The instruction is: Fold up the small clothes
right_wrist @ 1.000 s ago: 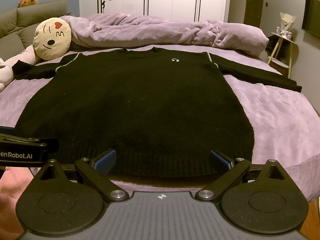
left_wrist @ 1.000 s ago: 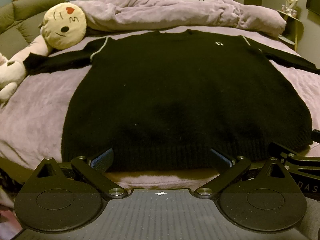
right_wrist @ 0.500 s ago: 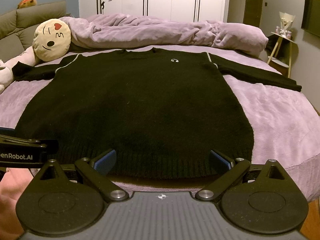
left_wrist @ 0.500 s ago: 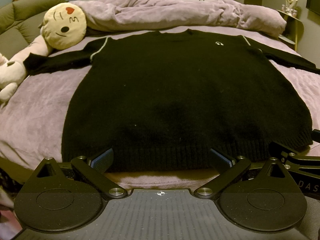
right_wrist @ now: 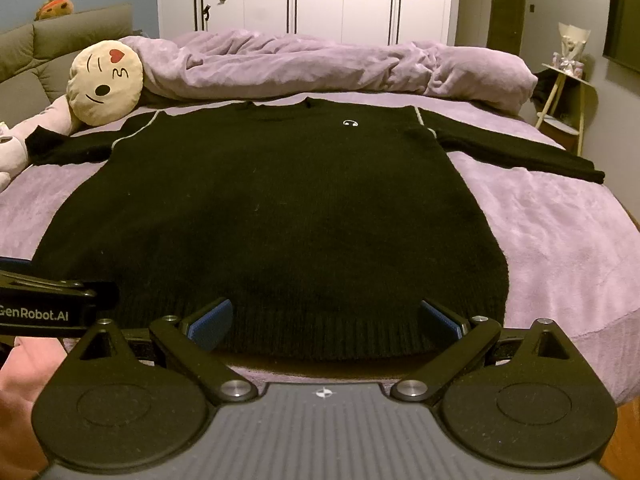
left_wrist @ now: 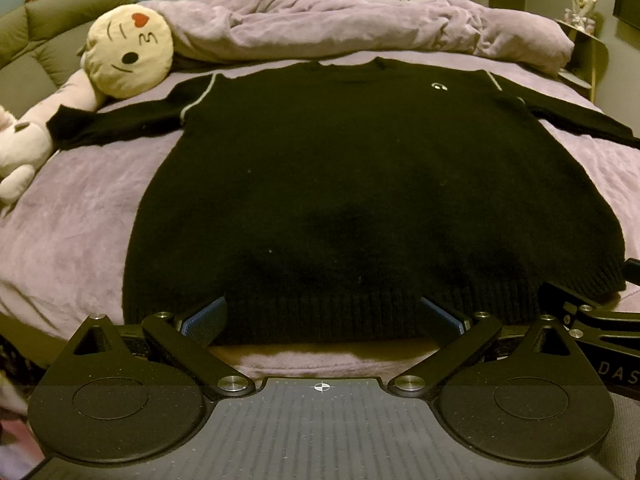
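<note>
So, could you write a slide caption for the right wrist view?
Black sweater spread flat on a purple bed, right gripper open at its hem.

Sweater's right sleeve (left_wrist: 592, 126) end past left-wrist frame edge.

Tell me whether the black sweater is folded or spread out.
Spread out. The black sweater lies flat on the bed, both sleeves stretched sideways, hem unfolded, with no fold made yet.

Purple bed (left_wrist: 76, 216) carries black sweater (left_wrist: 360, 184) (flat), duvet (left_wrist: 360, 24).
</note>
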Demonstrator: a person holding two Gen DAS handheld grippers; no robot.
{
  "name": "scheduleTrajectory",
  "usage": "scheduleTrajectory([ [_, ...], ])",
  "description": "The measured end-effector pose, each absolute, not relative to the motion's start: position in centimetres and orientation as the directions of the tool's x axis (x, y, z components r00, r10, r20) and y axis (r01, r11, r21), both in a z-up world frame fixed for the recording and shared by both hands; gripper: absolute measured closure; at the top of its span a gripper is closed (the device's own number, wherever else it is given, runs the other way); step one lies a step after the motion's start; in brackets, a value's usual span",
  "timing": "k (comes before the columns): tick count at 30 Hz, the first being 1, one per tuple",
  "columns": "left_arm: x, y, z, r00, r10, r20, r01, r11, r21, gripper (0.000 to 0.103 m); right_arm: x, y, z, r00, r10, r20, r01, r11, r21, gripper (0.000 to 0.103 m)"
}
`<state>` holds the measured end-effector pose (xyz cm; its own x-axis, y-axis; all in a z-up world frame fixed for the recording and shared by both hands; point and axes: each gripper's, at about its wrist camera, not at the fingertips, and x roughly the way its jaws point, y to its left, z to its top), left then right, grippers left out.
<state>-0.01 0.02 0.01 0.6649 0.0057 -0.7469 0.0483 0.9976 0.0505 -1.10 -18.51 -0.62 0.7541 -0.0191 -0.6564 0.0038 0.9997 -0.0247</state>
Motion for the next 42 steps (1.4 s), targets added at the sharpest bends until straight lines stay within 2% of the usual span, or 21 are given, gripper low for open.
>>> scheduleTrajectory([
  [42,0.26,0.21,-0.29,0.654,0.009,-0.756,0.042,0.998,0.048,0.000,-1.32,-18.67,-0.71,0.757,0.005,-0.654,-0.005,1.000,0.001,0.004],
])
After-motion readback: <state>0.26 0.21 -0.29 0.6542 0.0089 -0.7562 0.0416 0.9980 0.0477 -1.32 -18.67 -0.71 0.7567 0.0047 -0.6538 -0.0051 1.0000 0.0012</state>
